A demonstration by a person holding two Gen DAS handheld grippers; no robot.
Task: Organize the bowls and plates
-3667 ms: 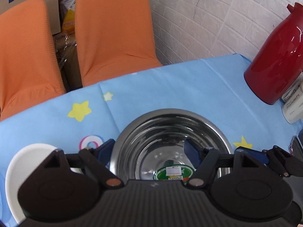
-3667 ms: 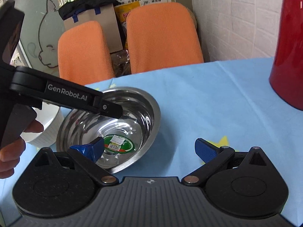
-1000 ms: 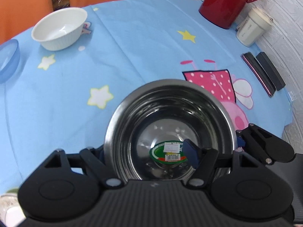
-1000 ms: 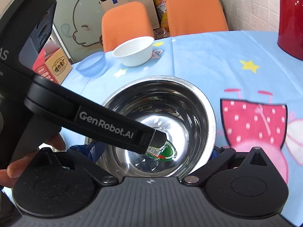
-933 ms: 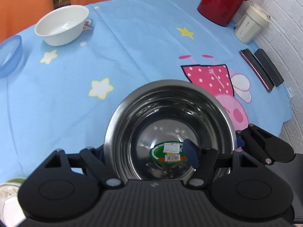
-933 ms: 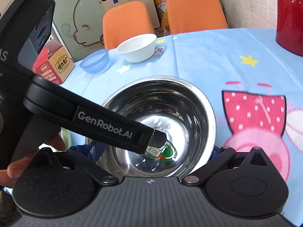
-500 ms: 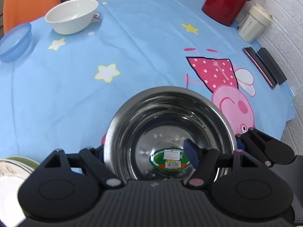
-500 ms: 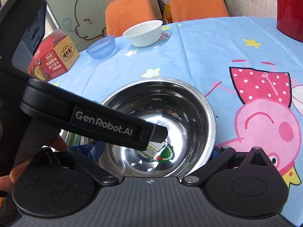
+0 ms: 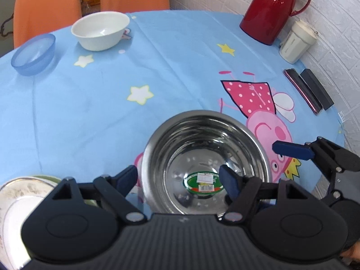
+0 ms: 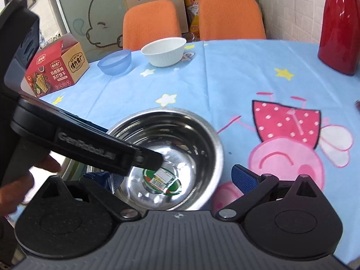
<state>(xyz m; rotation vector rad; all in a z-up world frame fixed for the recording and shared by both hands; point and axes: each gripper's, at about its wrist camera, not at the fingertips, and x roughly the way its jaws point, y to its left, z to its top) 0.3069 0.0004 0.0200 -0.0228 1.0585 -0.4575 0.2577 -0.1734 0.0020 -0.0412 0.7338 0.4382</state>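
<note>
Once gripped, steel bowl [image 9: 207, 157] freed.

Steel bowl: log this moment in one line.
steel bowl on tablecloth | left gripper: jaws just opening, bowl wall between | right gripper: open, astride bowl

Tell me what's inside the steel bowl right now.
Inside the steel bowl: a green label sticker on the bottom and one left gripper finger; nothing else visible. The near wall is hidden.

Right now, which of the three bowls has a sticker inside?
The steel bowl, nearest the cameras, with a green label on its bottom. The white bowl and blue bowl at the far edge of the table show plain insides.
</note>
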